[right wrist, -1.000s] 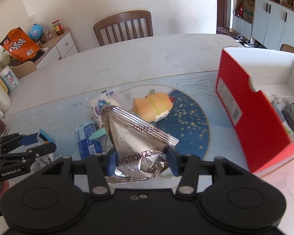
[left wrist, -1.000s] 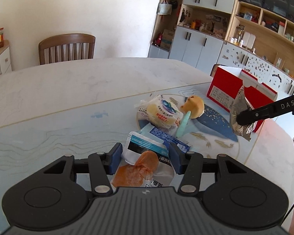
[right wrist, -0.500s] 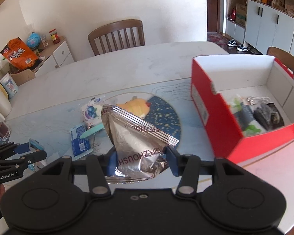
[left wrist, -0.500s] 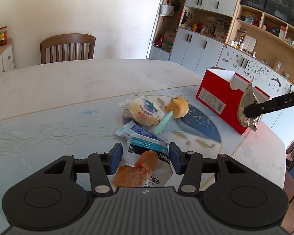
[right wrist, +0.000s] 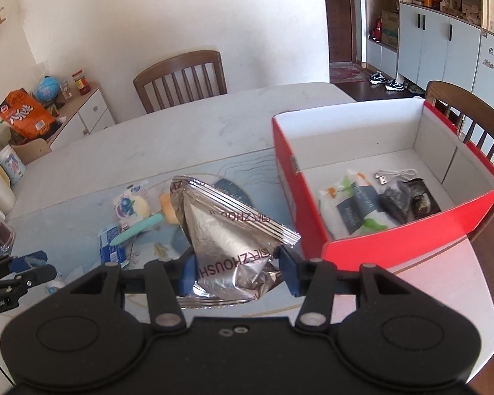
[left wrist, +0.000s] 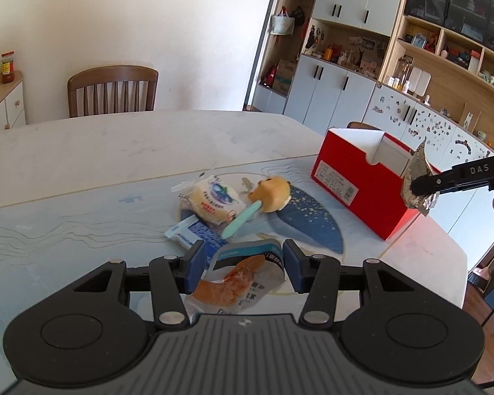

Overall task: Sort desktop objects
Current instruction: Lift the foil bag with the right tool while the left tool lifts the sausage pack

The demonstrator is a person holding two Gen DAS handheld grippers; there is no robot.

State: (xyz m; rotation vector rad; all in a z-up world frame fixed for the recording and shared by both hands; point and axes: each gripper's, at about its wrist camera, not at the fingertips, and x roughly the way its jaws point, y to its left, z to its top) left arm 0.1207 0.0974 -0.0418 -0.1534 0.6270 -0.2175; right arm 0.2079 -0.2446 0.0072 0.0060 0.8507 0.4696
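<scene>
Right gripper [right wrist: 235,271] clamped on foil bag [right wrist: 230,230]; box [right wrist: 299,194] lies front-right (nearer this hand). Left gripper [left wrist: 242,266] clamped on sausage pack [left wrist: 238,279].

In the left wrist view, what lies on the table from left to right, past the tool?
Blue-and-white flat packet → round bread packet → mint green stick → yellow plush toy → red box → silver foil bag held in the right tool.

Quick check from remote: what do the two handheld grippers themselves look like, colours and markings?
Both are matte black, with two round discs, linkage bars with silver pivot pins, and blue finger pads. The left gripper has a ribbed grey body; its side reads "GenRobot.AI". The right gripper has a smooth black body and white "DAS" lettering.
</scene>
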